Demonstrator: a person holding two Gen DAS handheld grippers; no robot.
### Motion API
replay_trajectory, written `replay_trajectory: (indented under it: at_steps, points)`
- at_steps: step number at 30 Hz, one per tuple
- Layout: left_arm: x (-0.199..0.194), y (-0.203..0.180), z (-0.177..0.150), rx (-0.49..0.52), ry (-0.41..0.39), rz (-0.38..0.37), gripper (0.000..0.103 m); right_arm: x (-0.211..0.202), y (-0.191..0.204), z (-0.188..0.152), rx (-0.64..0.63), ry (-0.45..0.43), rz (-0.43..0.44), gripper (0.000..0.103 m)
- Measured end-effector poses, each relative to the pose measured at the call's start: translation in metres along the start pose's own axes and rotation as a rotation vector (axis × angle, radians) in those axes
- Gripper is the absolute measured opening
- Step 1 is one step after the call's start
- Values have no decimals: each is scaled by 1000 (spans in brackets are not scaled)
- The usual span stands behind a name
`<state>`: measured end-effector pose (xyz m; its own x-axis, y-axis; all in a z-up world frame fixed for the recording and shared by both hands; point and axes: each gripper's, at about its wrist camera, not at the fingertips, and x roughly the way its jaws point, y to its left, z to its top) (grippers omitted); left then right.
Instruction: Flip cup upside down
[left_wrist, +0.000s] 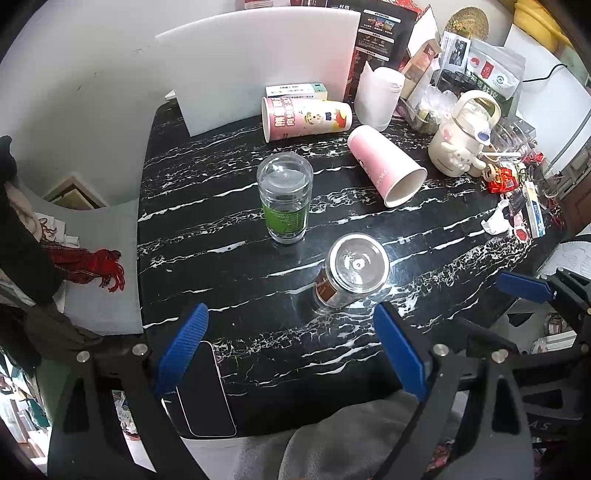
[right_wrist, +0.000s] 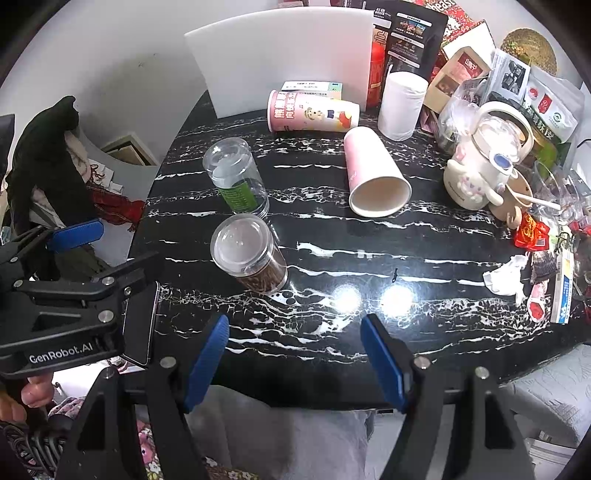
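Observation:
Two clear glass cups stand bottom-up on the black marble table (left_wrist: 229, 280): one with a green label (left_wrist: 285, 199) (right_wrist: 236, 177) and one with a brown label (left_wrist: 351, 277) (right_wrist: 249, 253). A plain pink paper cup (left_wrist: 386, 164) (right_wrist: 373, 173) lies on its side, mouth toward me. A printed pink cup (left_wrist: 306, 118) (right_wrist: 312, 110) lies on its side behind it. My left gripper (left_wrist: 291, 347) is open and empty, just short of the brown-label cup. My right gripper (right_wrist: 295, 354) is open and empty over the table's near edge.
A white board (left_wrist: 258, 62) leans at the back. A white paper roll (left_wrist: 376, 96), a cream kettle-shaped bottle (left_wrist: 461, 136), packets and wrappers crowd the back right. A black phone (left_wrist: 205, 391) lies at the near left edge. A chair with clothes stands left.

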<state>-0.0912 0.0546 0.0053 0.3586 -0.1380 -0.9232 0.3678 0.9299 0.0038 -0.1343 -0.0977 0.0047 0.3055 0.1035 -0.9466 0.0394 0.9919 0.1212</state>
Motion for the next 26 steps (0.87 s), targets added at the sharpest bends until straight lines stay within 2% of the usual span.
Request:
replay_trajectory:
  at_steps: [26]
  points:
    - [12, 14, 6, -9, 30, -6, 91, 13, 4, 6, 9, 26, 15, 74]
